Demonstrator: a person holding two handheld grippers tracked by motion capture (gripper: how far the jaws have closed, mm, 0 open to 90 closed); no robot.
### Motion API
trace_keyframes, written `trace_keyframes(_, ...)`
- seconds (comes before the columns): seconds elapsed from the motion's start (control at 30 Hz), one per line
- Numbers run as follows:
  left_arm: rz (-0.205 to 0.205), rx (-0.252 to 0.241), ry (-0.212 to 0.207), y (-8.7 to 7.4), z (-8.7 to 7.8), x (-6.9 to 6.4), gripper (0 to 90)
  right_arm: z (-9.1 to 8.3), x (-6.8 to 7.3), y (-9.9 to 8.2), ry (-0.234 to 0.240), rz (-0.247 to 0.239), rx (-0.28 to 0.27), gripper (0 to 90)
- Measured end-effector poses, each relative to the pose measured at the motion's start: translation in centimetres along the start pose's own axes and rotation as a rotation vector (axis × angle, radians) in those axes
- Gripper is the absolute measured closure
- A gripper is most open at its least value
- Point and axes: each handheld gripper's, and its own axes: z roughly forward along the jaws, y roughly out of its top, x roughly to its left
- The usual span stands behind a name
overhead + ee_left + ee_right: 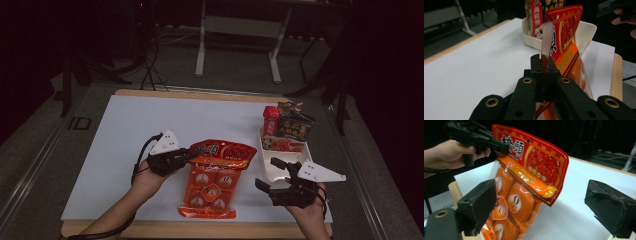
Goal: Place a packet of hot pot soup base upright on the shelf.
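white tray [267, 172]: right of table [150, 120] | upright snack packs [287, 125] inside

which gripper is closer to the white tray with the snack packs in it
Right. The right gripper hangs open just beside the near end of the white rectangular plastic tray, while the left gripper is farther off to its left, jaws shut on the red and orange plastic snack bag.

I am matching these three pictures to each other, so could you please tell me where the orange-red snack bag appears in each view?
High view: snack bag at centre, its top corner pinched by the left gripper.
Left gripper view: bag rises edge-on from the shut jaws.
Right gripper view: bag hangs at centre-left.
Shared landmark: white table sheet.
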Motion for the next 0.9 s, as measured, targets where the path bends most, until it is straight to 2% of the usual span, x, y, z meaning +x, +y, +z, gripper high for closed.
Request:
trace_keyframes(0.03,0.016,-0.007,-0.005,0.1,-0.1,-0.3,90.0,0.0,0.0,0.0,-0.009,0.002,-0.001,10.4)
trace_keyframes(0.07,0.036,-0.014,0.002,0.3,-0.2,-0.7,90.0,0.1,0.0,0.1,0.002,0.005,0.007,10.4)
trace_keyframes(0.13,0.051,-0.028,-0.014,0.6,-0.3,-1.3,90.0,0.1,0.0,0.0,-0.008,-0.004,0.013,10.6)
trace_keyframes(0.2,0.063,-0.049,-0.051,0.9,-0.6,-1.7,90.0,0.0,0.0,0.0,-0.010,-0.004,0.014,10.6)
trace_keyframes(0.3,0.075,-0.078,-0.083,1.3,-0.9,-2.2,90.0,-0.2,-0.1,0.0,0.004,0.014,0.003,10.5)
trace_keyframes(0.33,0.088,-0.089,-0.077,1.5,-1.0,-2.6,90.0,-0.2,-0.2,0.1,0.019,0.023,0.007,10.3)
trace_keyframes(0.4,0.114,-0.121,-0.093,1.9,-1.5,-3.1,90.0,-0.4,-0.2,0.2,0.017,0.014,-0.004,10.3)
trace_keyframes(0.5,0.148,-0.174,-0.103,2.6,-2.3,-3.7,90.0,-0.6,-0.1,0.4,0.040,0.017,-0.017,10.8)
trace_keyframes(0.53,0.154,-0.177,-0.104,2.9,-2.4,-3.9,90.0,-0.6,-0.1,0.4,0.040,0.015,-0.017,10.8)
trace_keyframes(0.6,0.166,-0.189,-0.104,3.2,-2.6,-4.0,90.0,-0.5,-0.1,0.6,0.057,0.013,-0.020,13.0)
trace_keyframes(0.73,0.178,-0.203,-0.088,3.7,-2.9,-4.0,90.0,-0.2,0.0,1.3,0.052,0.004,-0.029,13.7)
trace_keyframes(0.8,0.181,-0.222,-0.102,3.8,-3.3,-3.8,90.0,0.0,-0.1,1.4,0.057,0.004,-0.034,13.8)
trace_keyframes(0.9,0.183,-0.225,-0.103,4.1,-3.8,-3.6,90.0,0.5,-0.4,1.5,0.056,0.012,-0.031,13.8)
